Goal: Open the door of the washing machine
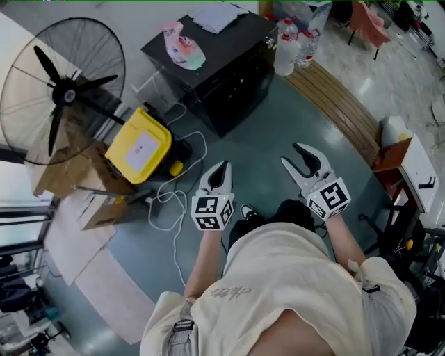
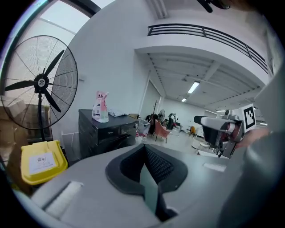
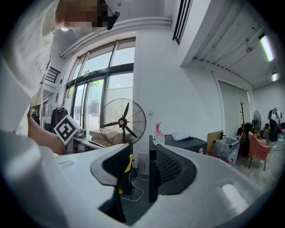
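Head view: person standing, both grippers held low in front and well apart from the black box-shaped unit, likely the washing machine [image 1: 222, 69], which sits at the top of frame. No door or handle is readable from here. Left gripper [image 1: 221, 167] has its jaws together, right gripper [image 1: 292, 154] has them spread, both empty. A pouch [image 1: 182, 45] and papers [image 1: 217, 15] lie on the machine's top, bottles [image 1: 290, 45] are just beside its right corner, and cables [image 1: 182, 201] loop on the floor between the person and the machine. A yellow bin [image 1: 142, 146] and a fan [image 1: 62, 90] are to the left. Risks: feet catching the cables on the walk in; if the door is a top lid, lifting it would tip the pouch and papers off; a wide right-arm swing could knock the bottles. Left gripper view: jaws closed pad to pad on nothing, machine ahead-left past the bin, dark front panels, handle not clear. Risk: arriving shut, it would bump or slide off the door edge rather than grip it; needs opening first. Right gripper view: jaws apart, nothing between them, fan and machine in the distance beyond the gap. Risk: picking the wrong edge or panel, since the door seam can't be made out at this range.
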